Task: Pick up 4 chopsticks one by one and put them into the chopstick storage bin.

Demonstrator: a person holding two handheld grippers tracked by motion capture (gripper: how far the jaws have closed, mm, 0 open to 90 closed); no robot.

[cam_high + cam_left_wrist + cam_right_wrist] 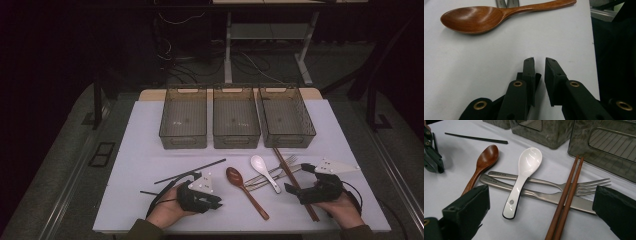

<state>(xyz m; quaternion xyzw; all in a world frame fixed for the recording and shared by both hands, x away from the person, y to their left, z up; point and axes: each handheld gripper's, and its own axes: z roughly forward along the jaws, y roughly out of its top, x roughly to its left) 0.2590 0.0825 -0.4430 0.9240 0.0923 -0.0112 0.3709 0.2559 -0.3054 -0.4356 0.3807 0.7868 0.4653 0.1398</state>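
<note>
Left gripper [539,60] nearly closed, empty, near wooden spoon [474,20], right gripper [541,202] wide open, empty

White worktop [150,150] here, pretty tidy. Along the far side sit three see-through smoky bins [236,121] in a row, side by side. In front of them the cutlery: a wooden spoon [244,189] lying at an angle, a white ceramic spoon [265,171] resting across a metal fork [554,183] and knife [536,194], and a pair of brown chopsticks [295,182] crossing those two as well. Off to the left lie black chopsticks [190,171], apart from the rest.
</note>
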